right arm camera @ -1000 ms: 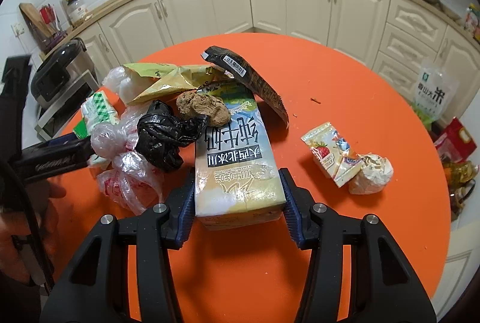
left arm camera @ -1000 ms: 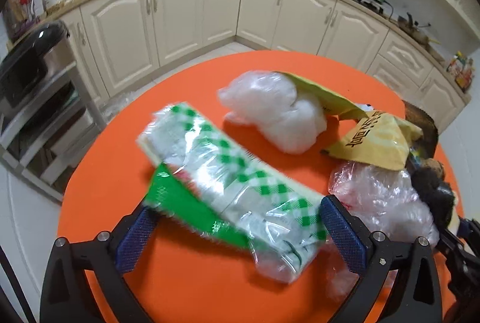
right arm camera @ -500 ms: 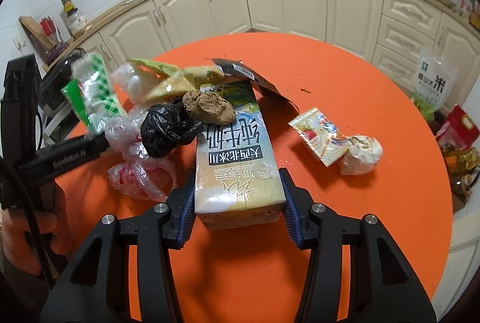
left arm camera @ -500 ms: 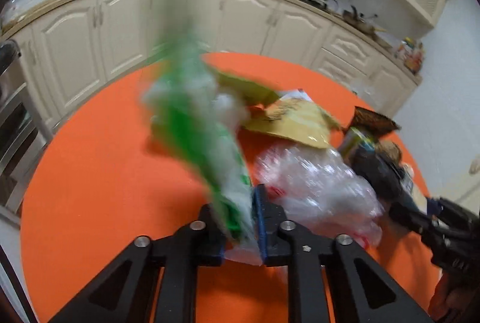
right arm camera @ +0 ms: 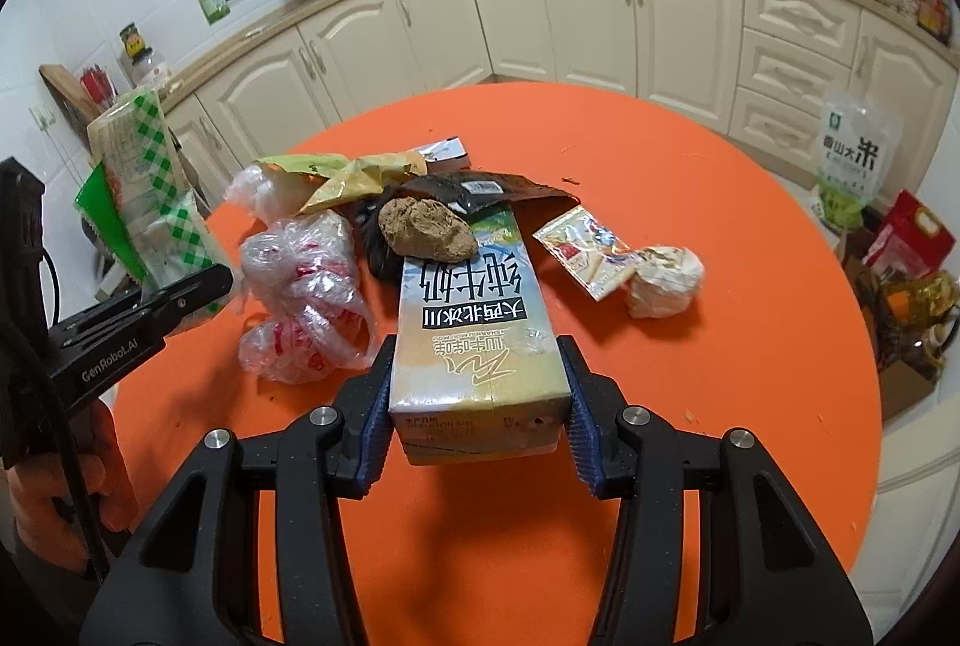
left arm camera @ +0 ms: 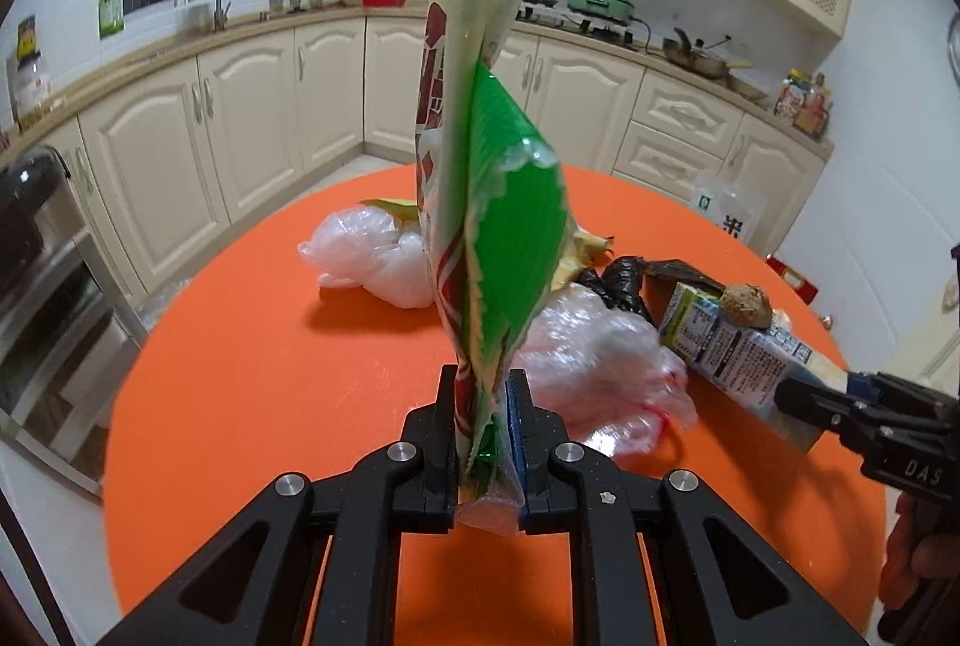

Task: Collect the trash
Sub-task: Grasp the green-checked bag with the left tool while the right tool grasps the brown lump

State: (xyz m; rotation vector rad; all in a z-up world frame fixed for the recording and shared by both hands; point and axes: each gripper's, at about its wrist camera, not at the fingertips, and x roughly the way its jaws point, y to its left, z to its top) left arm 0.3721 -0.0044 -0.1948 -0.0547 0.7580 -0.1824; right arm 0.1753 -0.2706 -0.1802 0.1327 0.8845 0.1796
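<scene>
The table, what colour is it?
Orange. The table shows best in the right wrist view.

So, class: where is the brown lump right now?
In the right wrist view, the brown lump sits on the far end of the milk carton held in the right claw, beside the black bag, near the table's middle.

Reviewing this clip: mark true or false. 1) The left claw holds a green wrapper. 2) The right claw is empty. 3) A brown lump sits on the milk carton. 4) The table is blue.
1) True: the left claw is shut on the green wrapper.
2) False: the right claw grips the milk carton.
3) True: the brown lump rests on it.
4) False: the table is orange.
</scene>
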